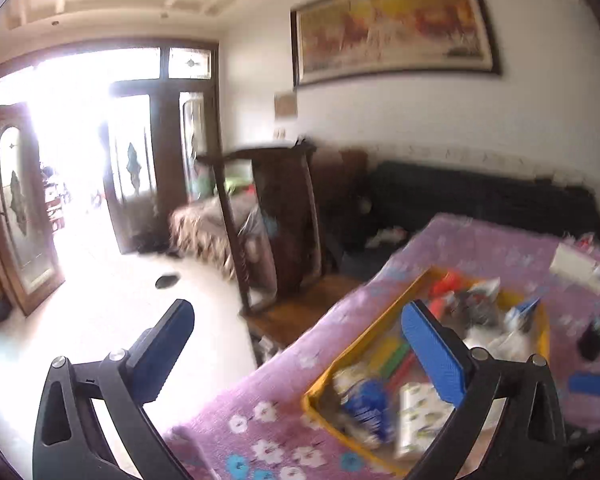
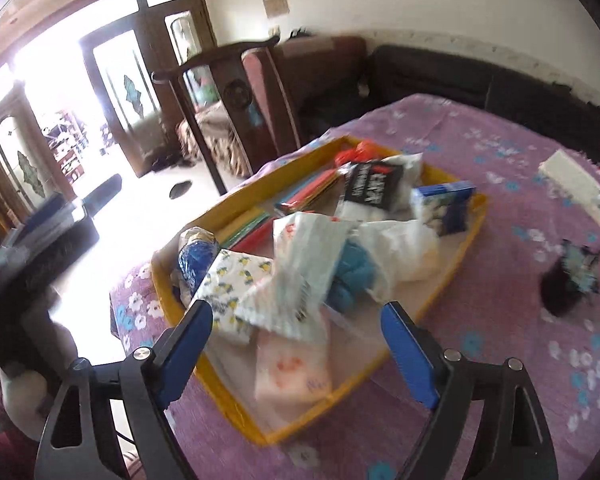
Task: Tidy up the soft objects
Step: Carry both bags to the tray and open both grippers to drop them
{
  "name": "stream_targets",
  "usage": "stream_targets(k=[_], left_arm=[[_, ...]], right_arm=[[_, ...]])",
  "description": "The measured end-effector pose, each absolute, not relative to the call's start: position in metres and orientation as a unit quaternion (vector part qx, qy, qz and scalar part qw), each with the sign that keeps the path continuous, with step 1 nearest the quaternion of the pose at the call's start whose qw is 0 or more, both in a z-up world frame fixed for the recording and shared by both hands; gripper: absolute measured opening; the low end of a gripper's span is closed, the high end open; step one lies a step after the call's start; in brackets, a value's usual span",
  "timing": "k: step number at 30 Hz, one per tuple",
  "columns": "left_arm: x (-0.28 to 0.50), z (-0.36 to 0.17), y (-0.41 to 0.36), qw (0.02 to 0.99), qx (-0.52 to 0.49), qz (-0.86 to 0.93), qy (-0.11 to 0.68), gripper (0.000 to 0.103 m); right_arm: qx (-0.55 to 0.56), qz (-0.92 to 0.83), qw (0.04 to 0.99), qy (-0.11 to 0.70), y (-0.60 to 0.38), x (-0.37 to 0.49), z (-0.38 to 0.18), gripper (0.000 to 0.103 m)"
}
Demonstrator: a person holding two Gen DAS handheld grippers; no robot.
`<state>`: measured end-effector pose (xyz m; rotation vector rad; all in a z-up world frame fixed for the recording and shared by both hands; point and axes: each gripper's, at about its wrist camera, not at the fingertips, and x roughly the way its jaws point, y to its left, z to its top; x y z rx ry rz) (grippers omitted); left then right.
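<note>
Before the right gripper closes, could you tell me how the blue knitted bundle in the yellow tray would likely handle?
The blue knitted bundle looks soft, so it would probably squash and sag. Partly tucked under a white plastic bag, it may drag that along.

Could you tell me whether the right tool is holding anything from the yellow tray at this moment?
No, the right tool is open and empty above the yellow tray.

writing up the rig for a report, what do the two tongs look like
Both look alike: the left tongs and right tongs have black plastic frames with triangular cut-outs, silver round screws at the joints, and flat, textured blue pads on the fingers. No cables, markings or sleeves show.
</note>
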<state>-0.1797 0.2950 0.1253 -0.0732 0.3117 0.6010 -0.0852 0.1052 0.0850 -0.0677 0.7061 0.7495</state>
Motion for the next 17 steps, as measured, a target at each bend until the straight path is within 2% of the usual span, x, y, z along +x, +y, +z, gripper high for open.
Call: stream_targets(k=[6, 17], left_arm=[[-0.171, 0.114, 0.275, 0.945, -0.038, 0.254, 0.203, 0.103], [-0.172, 0.124, 0.208, 0.942, 0.007, 0.256, 0.218, 0.103]], right_arm=[[-0.033, 0.330, 0.890, 0.313, 0.066, -0.109, 0.082, 0.092], [-0.027, 0.300, 0.904, 0.304, 0.009, -0.129, 0.073, 0.092]])
